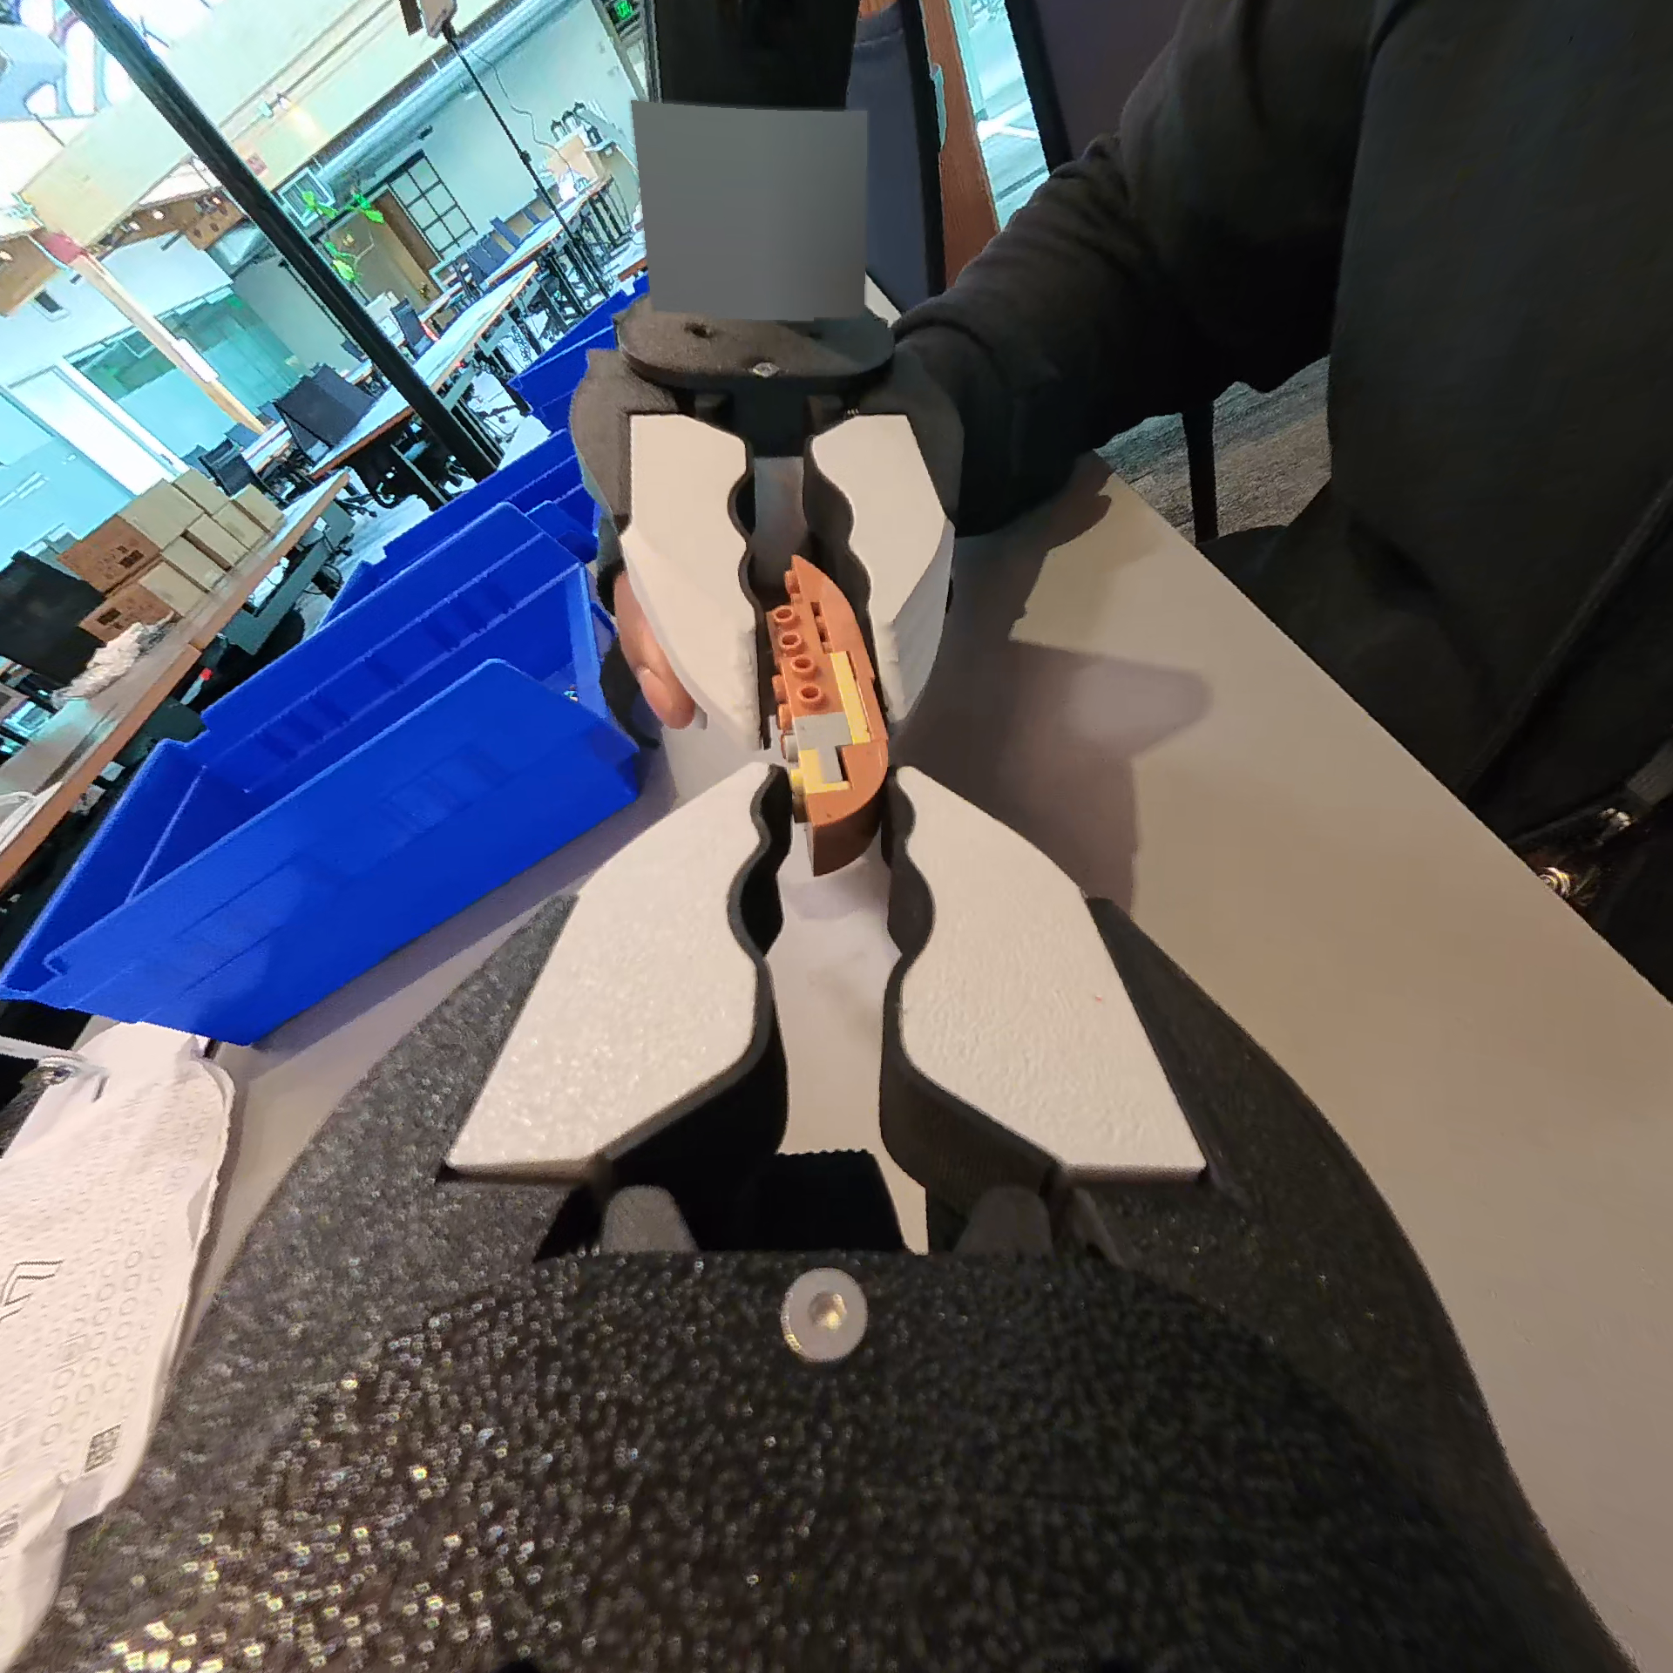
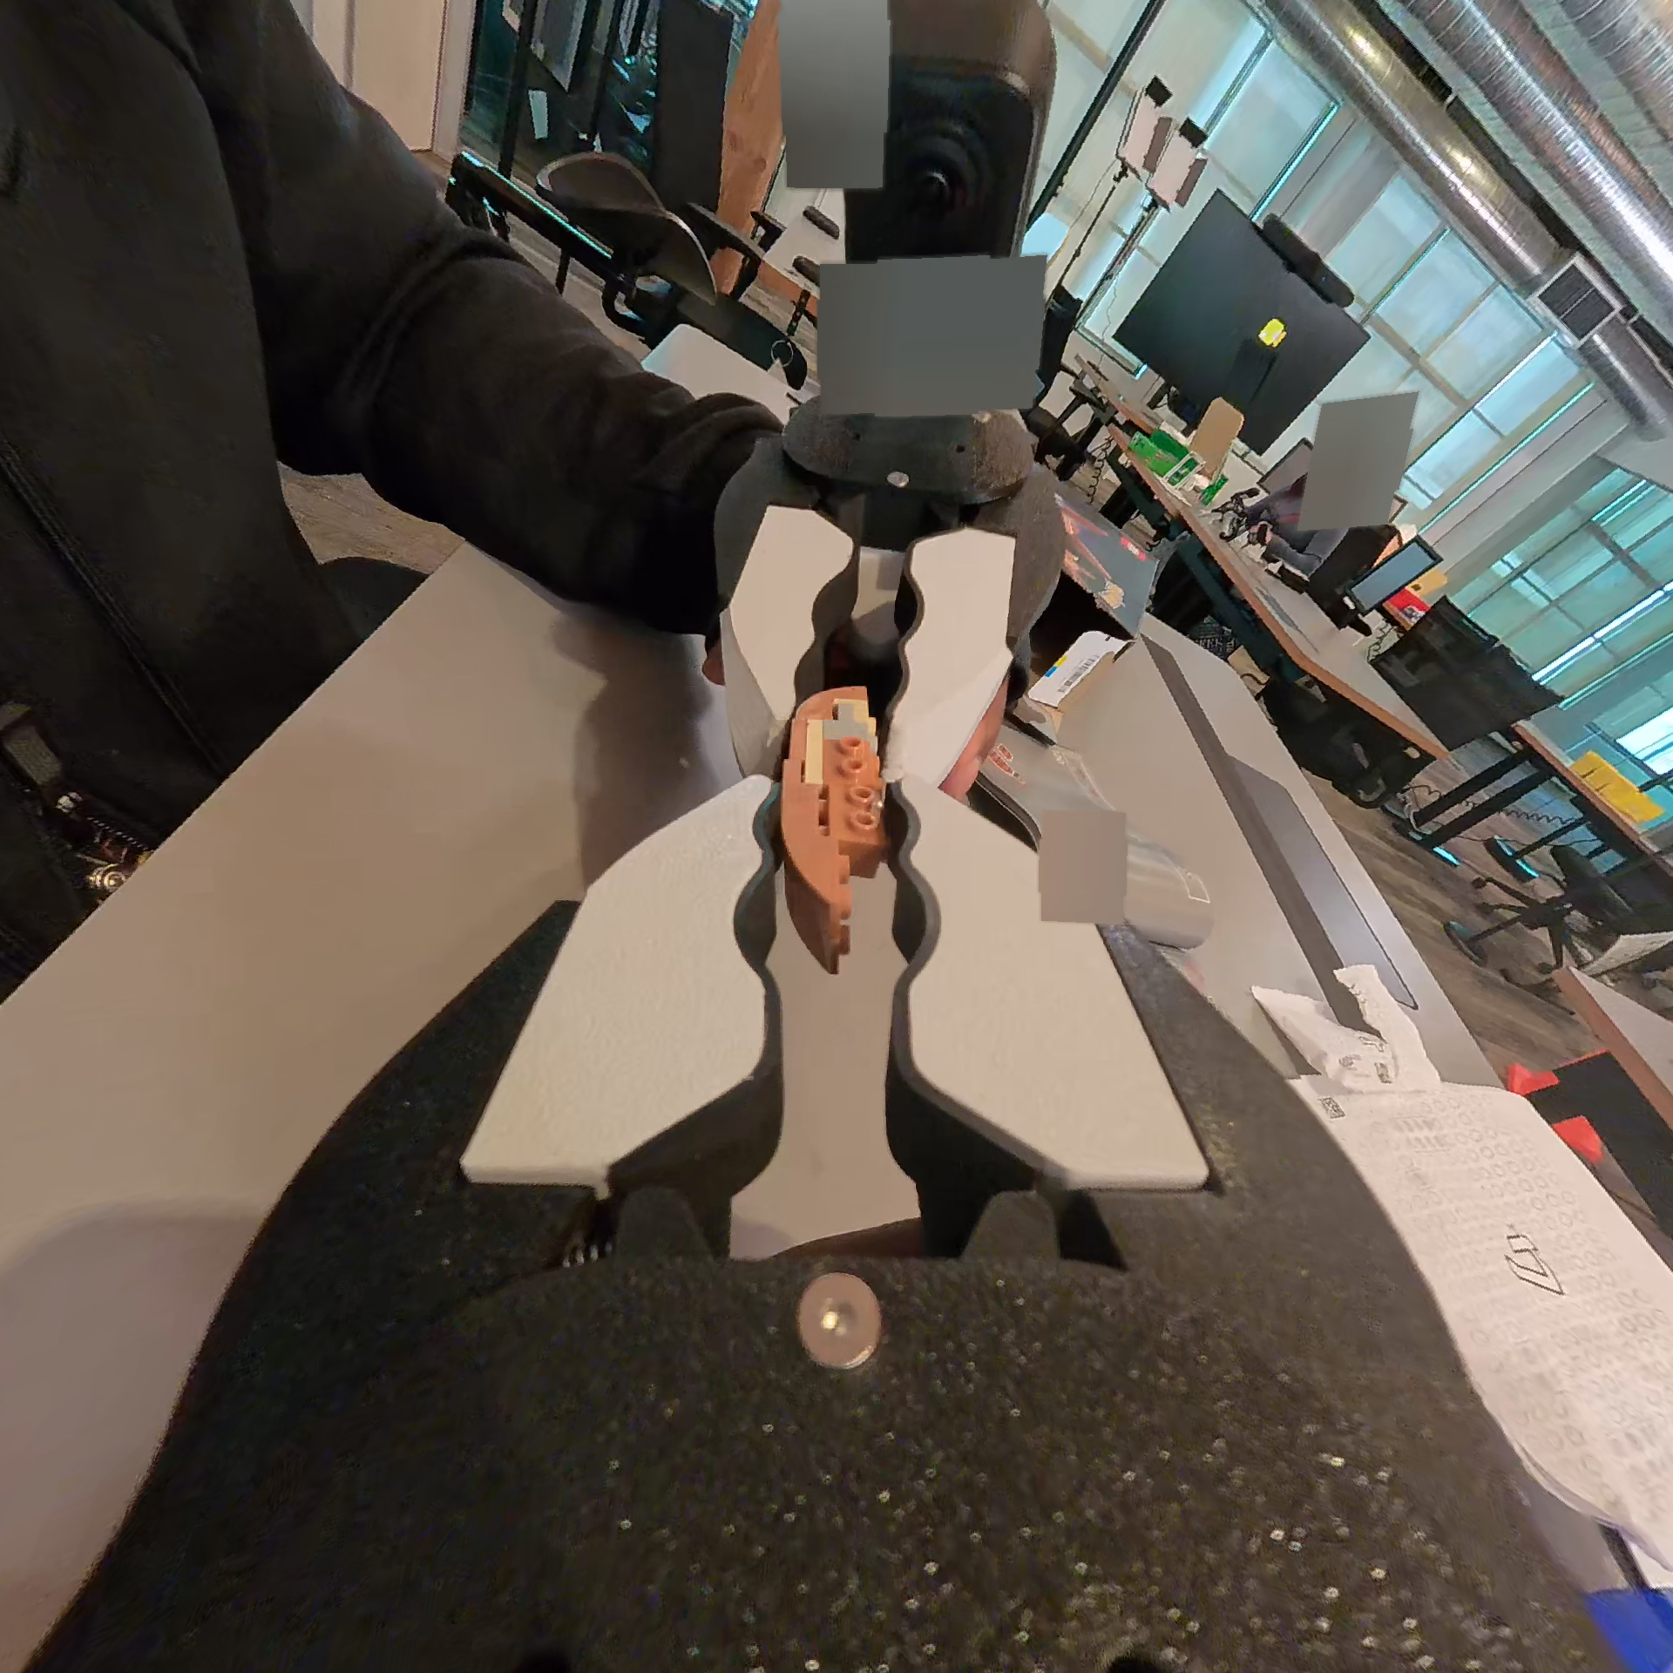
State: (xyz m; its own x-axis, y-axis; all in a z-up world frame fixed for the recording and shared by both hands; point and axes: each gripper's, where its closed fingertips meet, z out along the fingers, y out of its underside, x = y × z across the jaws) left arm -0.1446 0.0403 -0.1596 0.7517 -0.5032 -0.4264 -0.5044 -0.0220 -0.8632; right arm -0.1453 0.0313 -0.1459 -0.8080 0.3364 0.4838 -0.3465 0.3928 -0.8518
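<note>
A small brown brick model [image 1: 837,688] with studs and tan and grey plates hangs above the grey table [image 1: 1267,815], held from both ends. My left gripper [image 1: 828,797] is shut on its near curved end. My right gripper [image 1: 824,715] faces it tip to tip and grips the studded far end. In the right wrist view the model [image 2: 819,869] sits between my right gripper's [image 2: 833,801] pads, which press on both sides. The left gripper [image 2: 837,733] holds the model's other end there. A person's hands in dark sleeves [image 1: 1177,317] hold both grippers.
A row of blue bins [image 1: 362,797] stands left of the grippers. A white printed bag [image 1: 90,1267] lies at the near left. A printed sheet [image 2: 1494,1222], a red part [image 2: 1539,1086], a grey pouch [image 2: 1168,896] and a box [image 2: 1077,670] lie on the right.
</note>
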